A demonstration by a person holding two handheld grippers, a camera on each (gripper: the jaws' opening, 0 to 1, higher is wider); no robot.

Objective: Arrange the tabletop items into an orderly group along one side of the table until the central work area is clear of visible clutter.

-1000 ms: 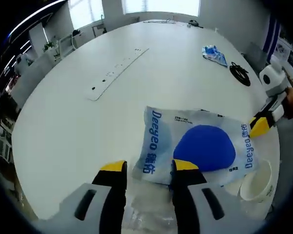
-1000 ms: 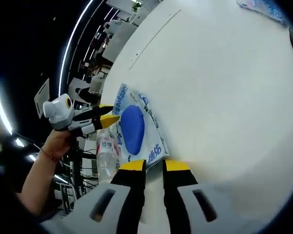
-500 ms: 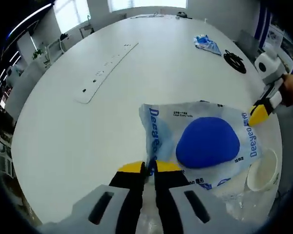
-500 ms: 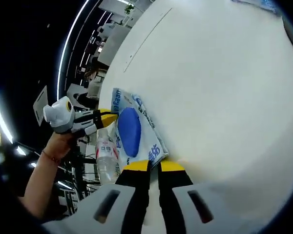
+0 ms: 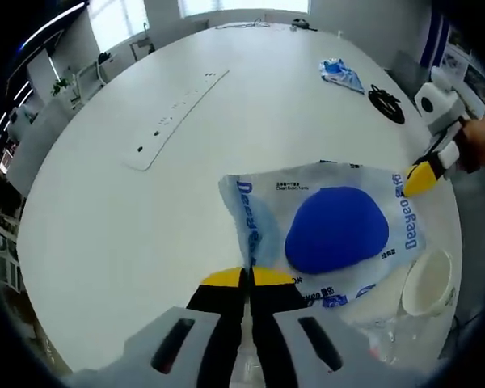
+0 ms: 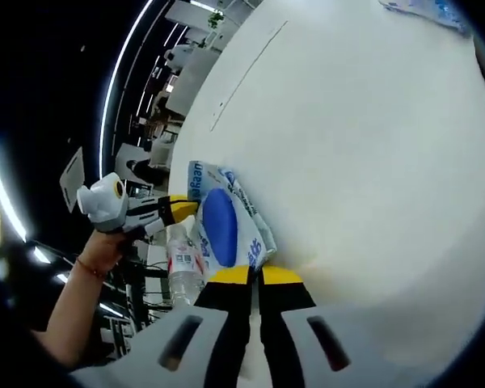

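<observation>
A white and blue plastic bag of wipes [image 5: 335, 230] printed "Deeyeo" lies near the table's edge. My left gripper [image 5: 249, 279] is shut on its near left edge. My right gripper [image 5: 424, 174] comes in from the right, its yellow tips on the bag's far right corner. In the right gripper view the same bag [image 6: 222, 226] runs away from my right gripper [image 6: 255, 276], which is shut on its corner. My left gripper [image 6: 166, 210], held by a hand, grips the far end.
A white power strip [image 5: 178, 113] crosses the round white table [image 5: 105, 210]. A small blue packet [image 5: 339, 74] and a coiled black cable [image 5: 384, 101] lie far right. A paper cup [image 5: 427, 281] and a clear bottle [image 6: 178, 263] sit beside the bag.
My left gripper went from open to shut on the bag's edge. My right gripper's jaws closed the last gap on the bag's corner. The bag now stretches between them.
</observation>
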